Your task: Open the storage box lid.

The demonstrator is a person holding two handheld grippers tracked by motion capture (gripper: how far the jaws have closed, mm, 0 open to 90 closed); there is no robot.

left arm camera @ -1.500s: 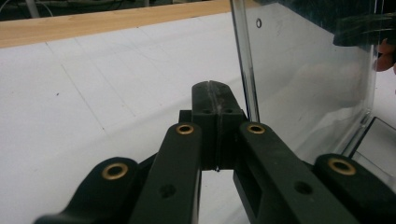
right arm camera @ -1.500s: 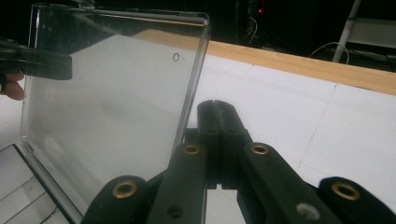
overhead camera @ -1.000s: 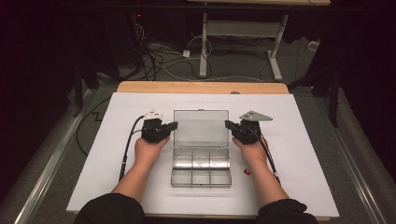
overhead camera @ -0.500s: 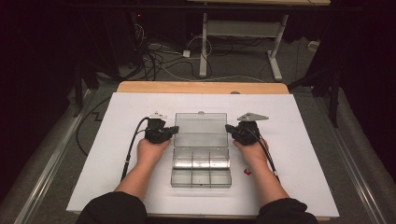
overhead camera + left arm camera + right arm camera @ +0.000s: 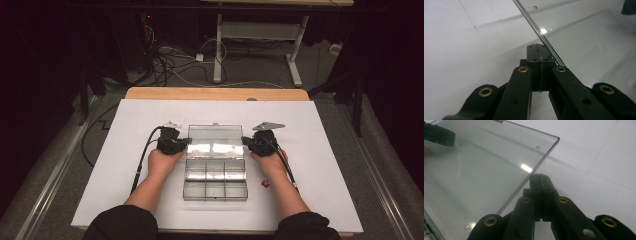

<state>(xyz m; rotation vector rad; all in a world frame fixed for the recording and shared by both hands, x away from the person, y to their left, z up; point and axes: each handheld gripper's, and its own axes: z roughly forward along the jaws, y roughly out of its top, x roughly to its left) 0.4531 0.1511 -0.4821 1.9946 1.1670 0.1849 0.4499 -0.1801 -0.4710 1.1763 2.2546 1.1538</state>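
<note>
Both grippers' jaws are together, holding nothing: left gripper [image 5: 172, 141] at 9 o'clock of the clear lid [image 5: 215, 141], right gripper [image 5: 260, 142] at 3 o'clock. The step seems to be closing the lid; next, push its edges evenly toward the compartment box [image 5: 215, 182].

No text, label, brand, number or sign can be read.

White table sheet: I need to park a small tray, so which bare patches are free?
The white sheet is bare left of the left hand-held gripper, and beyond the lid. Right of the right hand-held gripper it is bare too. The middle, around the clear box, is crowded.
</note>
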